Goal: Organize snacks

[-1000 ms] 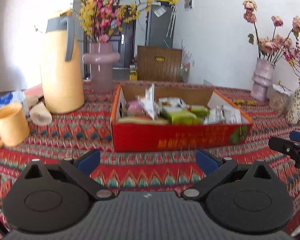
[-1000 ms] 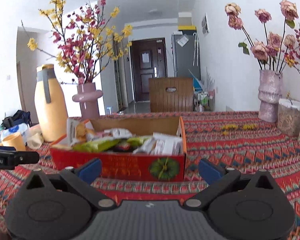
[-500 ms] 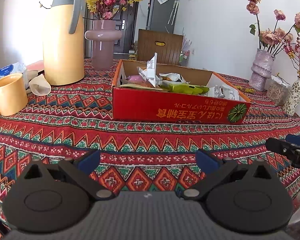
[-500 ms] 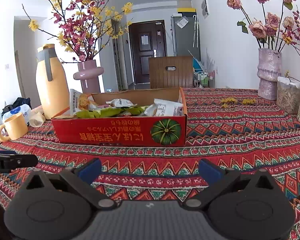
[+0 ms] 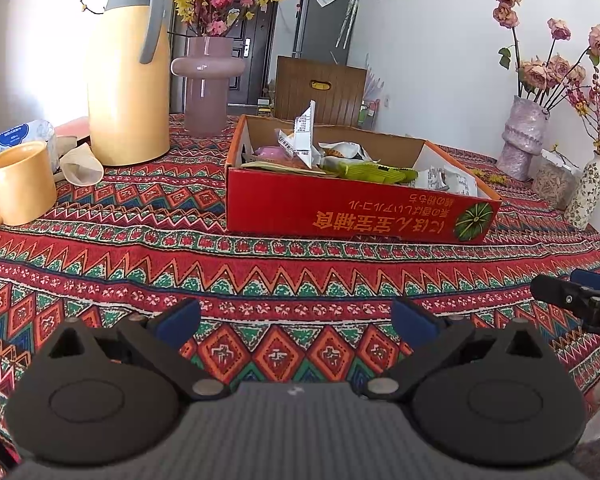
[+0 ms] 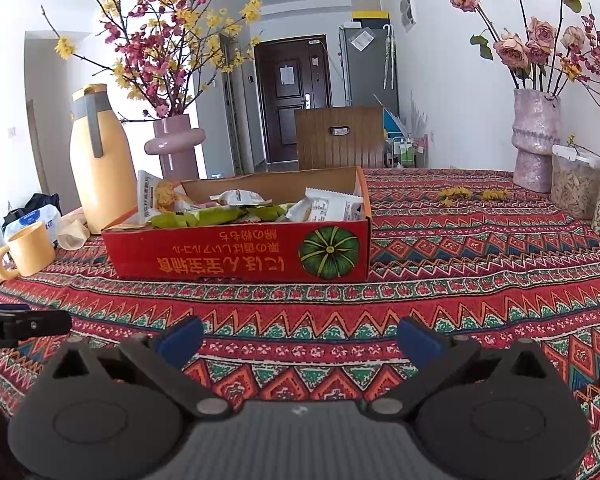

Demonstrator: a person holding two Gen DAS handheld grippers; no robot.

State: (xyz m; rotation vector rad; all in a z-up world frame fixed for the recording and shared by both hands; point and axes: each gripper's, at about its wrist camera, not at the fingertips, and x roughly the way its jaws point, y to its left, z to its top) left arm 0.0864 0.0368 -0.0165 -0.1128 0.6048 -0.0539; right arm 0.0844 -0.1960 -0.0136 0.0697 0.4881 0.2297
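Nearest, we log the left gripper (image 5: 296, 318) and right gripper (image 6: 300, 336), fingers released and holding nothing, both low over the patterned desk (image 6: 460, 280) short of the red box (image 6: 240, 254). The snacks (image 6: 236, 208) lie piled inside that box. Left of the box stands a yellow mug (image 5: 22, 182); behind-left, the yellow jug (image 5: 128, 68).

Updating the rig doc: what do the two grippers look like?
Both the left gripper and the right gripper match: matte black linkage arms on round black housings, silver pivot pins, blue finger pads, ribbed grey centre body. No cables or sleeves visible.
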